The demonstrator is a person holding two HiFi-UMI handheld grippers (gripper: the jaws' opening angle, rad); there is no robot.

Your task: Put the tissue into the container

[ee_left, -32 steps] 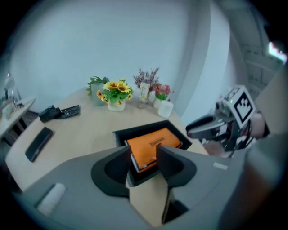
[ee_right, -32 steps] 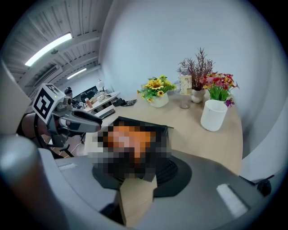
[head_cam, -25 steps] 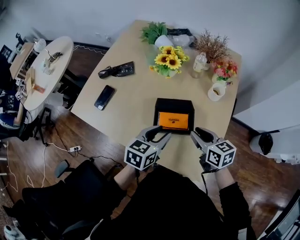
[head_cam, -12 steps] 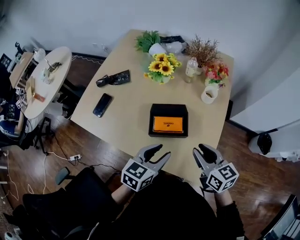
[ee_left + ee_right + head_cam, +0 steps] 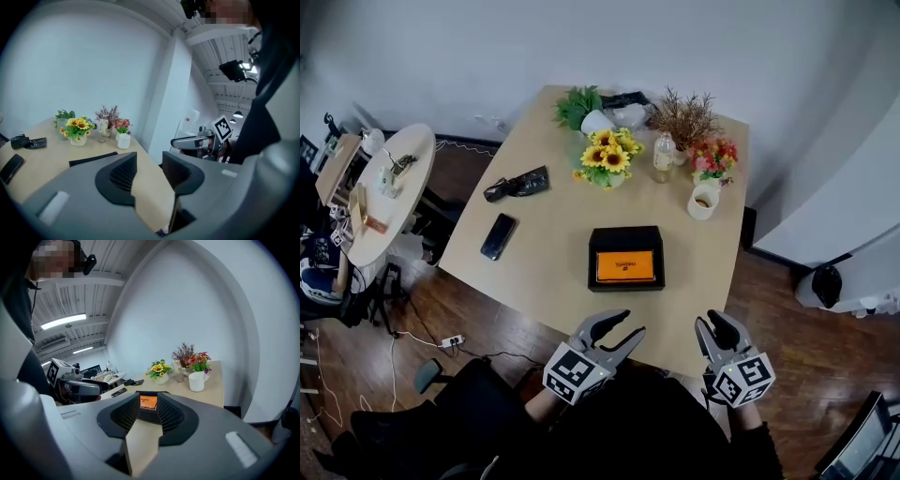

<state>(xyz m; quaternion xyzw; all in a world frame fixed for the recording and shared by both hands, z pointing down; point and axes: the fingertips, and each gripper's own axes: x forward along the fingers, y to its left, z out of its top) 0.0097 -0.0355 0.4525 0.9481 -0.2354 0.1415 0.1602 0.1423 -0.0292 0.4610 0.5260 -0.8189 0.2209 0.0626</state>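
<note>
A black open container point(image 5: 625, 234) sits mid-table with an orange tissue pack point(image 5: 625, 266) lying flat inside it. Both grippers hover at the table's near edge, well short of the container. My left gripper point(image 5: 617, 330) is shut with nothing between its jaws, which point toward the container's near left corner. My right gripper point(image 5: 718, 328) is also shut and empty, to the right of the container. In the right gripper view the tissue pack point(image 5: 148, 402) shows just beyond the right gripper point(image 5: 147, 412). The left gripper view has the container point(image 5: 91, 159) left of the left gripper point(image 5: 149, 163).
At the table's far end stand a sunflower pot point(image 5: 605, 161), a bottle point(image 5: 663, 155), pink flowers point(image 5: 715, 152) and a white mug point(image 5: 705, 201). A phone point(image 5: 497, 236) and a black pouch point(image 5: 517, 185) lie at the left. A round side table point(image 5: 384, 192) stands beyond.
Both grippers have drawn back from the container's near corners to the table's front edge. The tissue pack stays in the container.
</note>
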